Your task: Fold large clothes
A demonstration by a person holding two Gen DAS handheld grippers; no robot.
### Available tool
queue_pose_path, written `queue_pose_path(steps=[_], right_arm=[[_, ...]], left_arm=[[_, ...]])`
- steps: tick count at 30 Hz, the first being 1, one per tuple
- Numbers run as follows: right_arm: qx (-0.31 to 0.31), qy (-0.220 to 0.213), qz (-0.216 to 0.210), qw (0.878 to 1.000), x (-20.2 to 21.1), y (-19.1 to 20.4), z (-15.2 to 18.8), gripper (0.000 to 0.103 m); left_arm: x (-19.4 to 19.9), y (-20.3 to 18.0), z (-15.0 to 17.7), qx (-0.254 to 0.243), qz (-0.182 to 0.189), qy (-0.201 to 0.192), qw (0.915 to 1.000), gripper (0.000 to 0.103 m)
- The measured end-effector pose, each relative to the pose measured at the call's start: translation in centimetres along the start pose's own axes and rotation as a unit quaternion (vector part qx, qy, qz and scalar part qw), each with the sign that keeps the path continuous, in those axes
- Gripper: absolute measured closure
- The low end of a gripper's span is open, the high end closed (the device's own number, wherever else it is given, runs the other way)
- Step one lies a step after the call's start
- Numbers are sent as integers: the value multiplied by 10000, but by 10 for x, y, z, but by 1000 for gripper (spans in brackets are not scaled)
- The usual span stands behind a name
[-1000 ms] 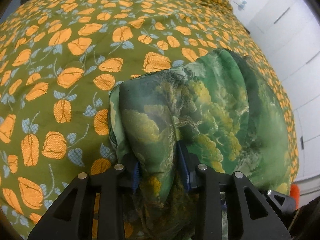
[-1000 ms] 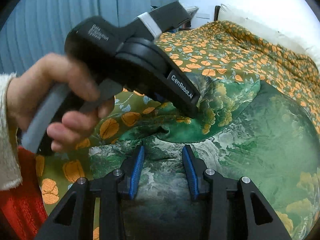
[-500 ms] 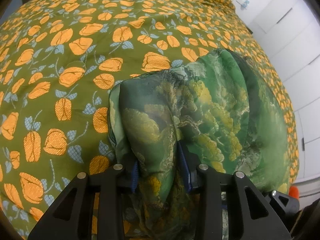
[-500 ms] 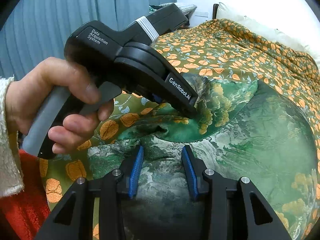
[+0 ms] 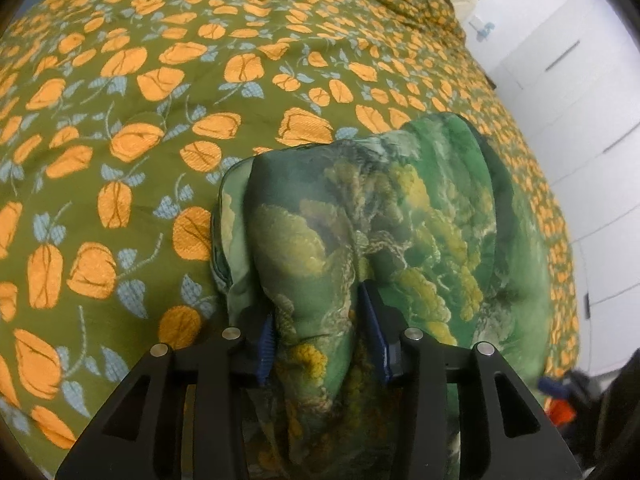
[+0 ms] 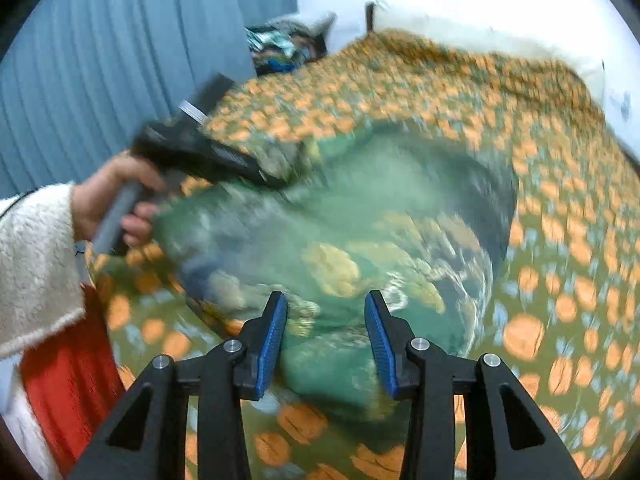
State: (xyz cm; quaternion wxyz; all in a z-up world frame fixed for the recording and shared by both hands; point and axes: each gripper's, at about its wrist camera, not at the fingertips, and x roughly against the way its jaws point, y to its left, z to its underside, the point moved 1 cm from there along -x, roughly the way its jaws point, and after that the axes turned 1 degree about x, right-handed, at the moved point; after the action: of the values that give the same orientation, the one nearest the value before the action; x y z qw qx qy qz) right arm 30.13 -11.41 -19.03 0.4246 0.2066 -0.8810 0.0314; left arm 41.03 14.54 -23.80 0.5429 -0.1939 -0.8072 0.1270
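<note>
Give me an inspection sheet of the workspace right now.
Surface: bed with olive bedspread, orange flower print.
Job's things: green printed garment, bunched, lying on the bedspread.
Clutter: pile of fabrics beyond the bed.
Grippers: left gripper opening, a fold of garment between its jaws; right gripper open over the garment edge, view blurred.
Cables: nothing seen.
Surroundings: blue curtain, white cupboards, pillow.

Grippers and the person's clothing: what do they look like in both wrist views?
Each gripper, left and right, has black angular finger frames with silver screws and ribbed blue pads. The left gripper's body has a grey handle. The person wears a fluffy cream sleeve over red ribbed knit.
</note>
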Motion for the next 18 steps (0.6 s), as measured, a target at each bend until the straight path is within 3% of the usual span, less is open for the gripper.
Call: queue_pose_path(steps=[3,6,8,10,15,18], right_arm=[[-51,34,24,10000,-5,0,-2,61],[-220,-42,-183,9996,14,-5,-9,53],[-436,-177,-238,9986,37,-16,-12,41],[-716,-367,-339,9962,58,-29,-11,27],[-1521,-424,-329,9869,79,-77,-2,19],[-2027,-258,-604,9770,66,-102,0,19]], left_arm=[[6,-4,2,-27,-102,-54,9999,58],[27,-8,4,-51,-3,-173,9998,48],[47,-7,6,-35,119,-276,9995,24],[70,0,13,2,219,-442,9988,15],[83,29,26,574,1027,-171,9929,10],[66,38,33,840,1204,126,9891,10]])
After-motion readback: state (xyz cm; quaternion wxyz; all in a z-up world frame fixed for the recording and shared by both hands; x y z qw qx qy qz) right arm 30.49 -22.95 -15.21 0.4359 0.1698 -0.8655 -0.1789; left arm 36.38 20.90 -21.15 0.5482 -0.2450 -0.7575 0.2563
